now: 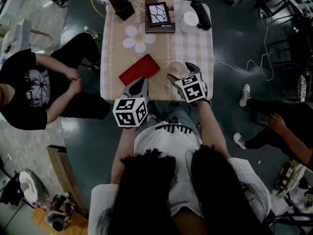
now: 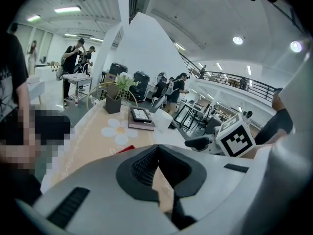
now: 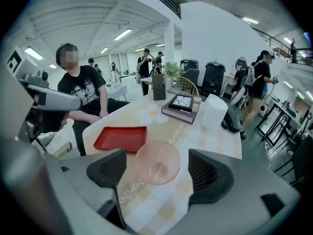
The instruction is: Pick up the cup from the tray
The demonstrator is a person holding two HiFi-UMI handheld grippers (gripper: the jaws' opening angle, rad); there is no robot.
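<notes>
One cup (image 3: 157,161), mouth toward right gripper (image 3: 156,175), between its wide jaws; left gripper (image 2: 159,166) jaws together

place: open lab hall | evidence: mezzanine railing (image 2: 230,78), ceiling strip lights (image 3: 122,33), floor cable (image 1: 254,62)

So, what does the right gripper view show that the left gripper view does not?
Only the right gripper view: the pink cup on the table, between the open right gripper's fingers, beside the red tray. Only the left gripper view: the left gripper's fingers, together, and the right gripper's marker cube. Both: the red tray, the book, the potted plant.
</notes>
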